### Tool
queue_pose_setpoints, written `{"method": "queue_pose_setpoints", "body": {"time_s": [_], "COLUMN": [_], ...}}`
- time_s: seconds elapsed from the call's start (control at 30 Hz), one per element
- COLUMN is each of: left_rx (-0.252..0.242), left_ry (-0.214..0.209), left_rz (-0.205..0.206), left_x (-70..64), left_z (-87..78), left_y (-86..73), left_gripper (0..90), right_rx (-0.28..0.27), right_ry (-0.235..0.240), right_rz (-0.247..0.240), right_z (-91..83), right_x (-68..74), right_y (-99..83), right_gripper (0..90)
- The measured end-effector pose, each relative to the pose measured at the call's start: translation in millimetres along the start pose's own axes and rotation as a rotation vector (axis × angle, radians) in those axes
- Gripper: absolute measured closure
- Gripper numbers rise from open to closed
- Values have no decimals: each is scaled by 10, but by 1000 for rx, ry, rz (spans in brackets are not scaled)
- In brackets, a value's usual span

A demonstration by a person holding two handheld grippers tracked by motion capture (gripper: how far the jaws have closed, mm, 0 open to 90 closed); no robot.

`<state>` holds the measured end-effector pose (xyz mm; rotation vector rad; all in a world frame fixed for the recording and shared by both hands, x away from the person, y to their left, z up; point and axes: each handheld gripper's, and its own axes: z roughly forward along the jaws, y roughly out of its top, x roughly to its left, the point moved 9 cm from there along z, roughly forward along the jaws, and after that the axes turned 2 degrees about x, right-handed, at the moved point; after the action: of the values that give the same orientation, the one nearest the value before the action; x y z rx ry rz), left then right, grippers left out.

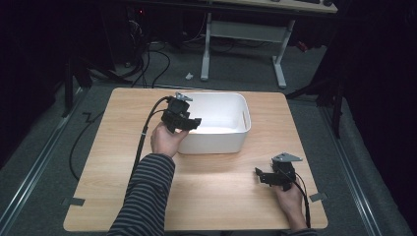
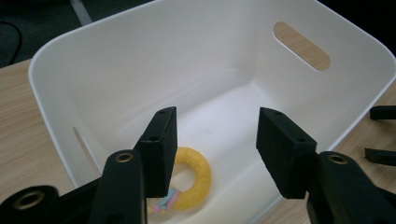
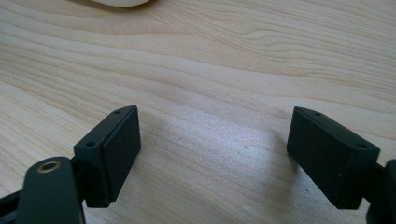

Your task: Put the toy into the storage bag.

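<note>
On the left, the person's left tongs [image 1: 189,123] hang over the near left corner of the white plastic tub with slotted handles [image 1: 244,129], which stands toward the far side of the light wooden bench [image 1: 118,162]. Its jaws stand well apart with nothing between them. Looking along them in the left gripper view, the left tongs [image 2: 217,149] point down into the tub [image 2: 116,70], and there on the tub floor, close to the near wall, lies a yellow ring-shaped toy [image 2: 194,179] with a small bundle of pastel strips, pink, blue and yellow, [image 2: 166,201] just beside or attached to it; I cannot tell which. The ring lies flat and partly hidden behind the left jaw.

From how things lie, I would judge that the ring is already where it belongs, inside the tub, and that the placing is done. No other loose thing shows on the bench, so little seems left beyond drawing the hand away, unless the ring is about to be taken out again; the pictures cannot settle that.

Over to the right, the right tongs [image 1: 268,177] sit low near the bench's near right corner, well apart from the tub. In the right gripper view the right tongs [image 3: 212,154] gape wide over bare wood grain, gripping nothing.
</note>
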<state>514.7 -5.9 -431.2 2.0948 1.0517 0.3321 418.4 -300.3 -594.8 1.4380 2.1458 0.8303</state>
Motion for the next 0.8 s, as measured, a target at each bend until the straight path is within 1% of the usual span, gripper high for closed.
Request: {"method": "queue_pose_setpoints", "body": {"time_s": [0.17, 0.23, 0.3, 0.43, 0.6, 0.8], "left_rx": [-36, -44, -48, -72, -100, -113], "left_ry": [8, 11, 8, 20, 34, 51], "left_rz": [-9, -14, -28, -37, -57, -69], "left_x": [51, 78, 100, 145, 209, 262], "left_z": [-165, -227, -284, -397, -535, -679], "left_y": [-15, -27, -43, -79, -145, -244], "left_gripper": [472, 475, 475, 471, 461, 461], "right_rx": [0, 0, 0, -1, 0, 0], "right_ry": [0, 0, 0, 0, -1, 1], "right_rz": [0, 0, -1, 0, -1, -1], "right_z": [0, 0, 0, 0, 0, 0], "right_x": [0, 1, 0, 3, 2, 6], "right_y": [0, 0, 0, 1, 0, 0], "right_gripper": [175, 175, 176, 176, 176, 177]}}
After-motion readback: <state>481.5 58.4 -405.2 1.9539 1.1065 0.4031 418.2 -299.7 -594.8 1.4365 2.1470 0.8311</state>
